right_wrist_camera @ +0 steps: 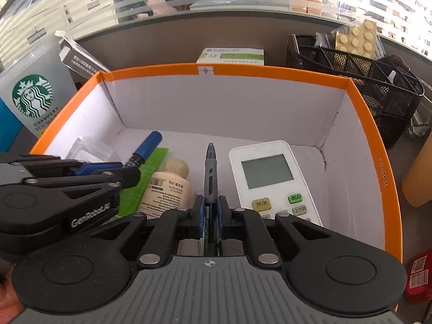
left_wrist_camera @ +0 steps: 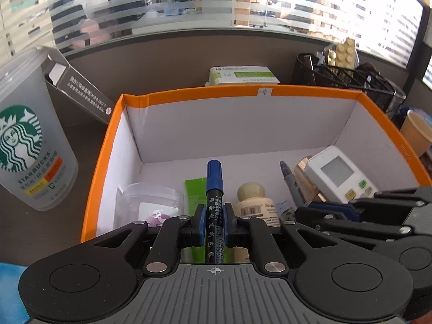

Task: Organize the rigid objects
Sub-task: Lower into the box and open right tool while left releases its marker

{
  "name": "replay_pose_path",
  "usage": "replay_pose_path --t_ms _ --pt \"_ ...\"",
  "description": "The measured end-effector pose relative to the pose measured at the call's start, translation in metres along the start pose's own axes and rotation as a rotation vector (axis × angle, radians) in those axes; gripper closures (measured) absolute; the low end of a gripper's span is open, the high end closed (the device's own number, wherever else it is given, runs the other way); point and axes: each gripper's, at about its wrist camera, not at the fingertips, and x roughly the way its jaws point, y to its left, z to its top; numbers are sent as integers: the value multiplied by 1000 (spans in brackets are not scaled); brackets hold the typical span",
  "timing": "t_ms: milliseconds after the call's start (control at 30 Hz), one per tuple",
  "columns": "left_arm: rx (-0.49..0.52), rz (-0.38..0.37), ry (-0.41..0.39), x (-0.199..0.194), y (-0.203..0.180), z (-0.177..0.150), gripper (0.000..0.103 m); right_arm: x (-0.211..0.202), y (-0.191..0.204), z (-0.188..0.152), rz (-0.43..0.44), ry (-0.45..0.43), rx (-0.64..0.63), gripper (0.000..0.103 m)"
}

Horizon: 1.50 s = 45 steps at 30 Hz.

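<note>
Striped frosted glass runs behind a dark surface (left_wrist_camera: 81, 145), where an orange box (left_wrist_camera: 189, 93) with white inner walls stands open. Over the box, the left gripper (left_wrist_camera: 213, 222) has its fingers pinched on a black marker (left_wrist_camera: 214, 205) with a blue cap, which points toward the far wall. Beside it, the right gripper (right_wrist_camera: 210, 212) has its fingers closed on a gray pen (right_wrist_camera: 210, 170), tip pointing forward as well. Both tools hang above the near part of the box, the left one just left of the right. On the box floor lie a clear round container (left_wrist_camera: 151, 199) at the left, a green flat packet (right_wrist_camera: 151, 175), a cream bottle (right_wrist_camera: 167, 186) next to it, and a white remote (right_wrist_camera: 267, 178) with a gray screen at the right. Outside the box stand a coffee cup (left_wrist_camera: 24, 145) at the left, a green-and-white carton (left_wrist_camera: 243, 75) behind the far wall, and a black mesh organizer (right_wrist_camera: 372, 81) at the right.
</note>
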Motion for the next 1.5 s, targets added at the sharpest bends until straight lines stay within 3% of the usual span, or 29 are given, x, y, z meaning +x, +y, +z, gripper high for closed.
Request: replay_pose_path --t_ms 333,400,533,667,833,967,1100,1200,1267,1500 --pt "-11 16 23 4 1 -3 91 0 3 -4 -8 -1 -15 93" --pt "-5 18 15 3 1 -3 86 -1 4 -6 -13 -6 -21 93" --pt "-10 20 17 2 2 -4 84 -2 3 -7 -8 -12 -22 93" --pt "-15 11 14 1 3 -5 72 -5 5 -8 -6 -19 -28 88" --pt "-17 4 12 -2 2 -7 67 -13 5 -7 -6 -41 -23 84" --pt "-46 -25 -10 -16 5 -6 57 -24 3 -7 -11 -65 -14 84" --pt "-45 -5 -65 -38 5 -5 35 -43 4 -7 -20 -104 -12 83" --pt "-33 50 -124 -55 5 -7 19 -60 4 -7 -21 -141 -8 75" --pt "-37 58 -136 -64 8 -7 14 -70 4 -8 -27 -160 -9 68" --pt "-44 43 -181 -93 12 -15 6 -100 10 -15 -22 -214 -13 62"
